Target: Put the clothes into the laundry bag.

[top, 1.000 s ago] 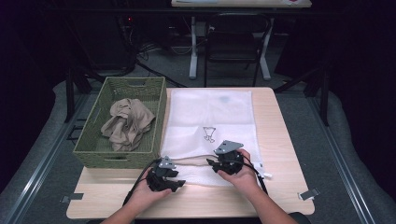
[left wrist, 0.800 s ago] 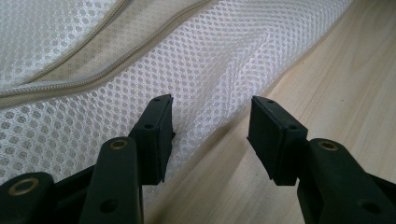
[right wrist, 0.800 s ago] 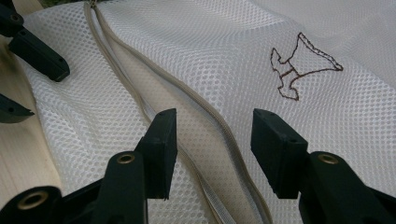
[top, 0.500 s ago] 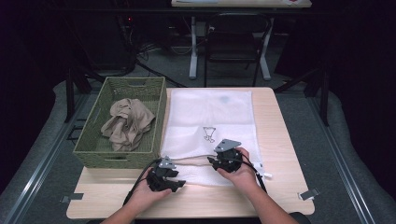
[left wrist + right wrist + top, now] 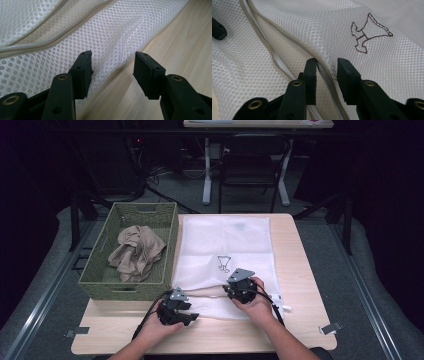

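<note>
Mesh bag's (image 5: 287,37) zipper edge lies between right hand-held gripper (image 5: 325,66) jaws, seemingly unpinched.

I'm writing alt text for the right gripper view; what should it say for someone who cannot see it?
Two black fingers of the right gripper straddle the raised upper zipper edge of a white mesh laundry bag, having just been closing on it. A small brown stitched emblem sits on the mesh beyond.

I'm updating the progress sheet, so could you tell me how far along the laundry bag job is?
Early. The mesh bag is spread flat, its zipper parted. The right gripper has just been closing around the upper zipper edge. The beige garment lies in the basket, not bagged.
</note>
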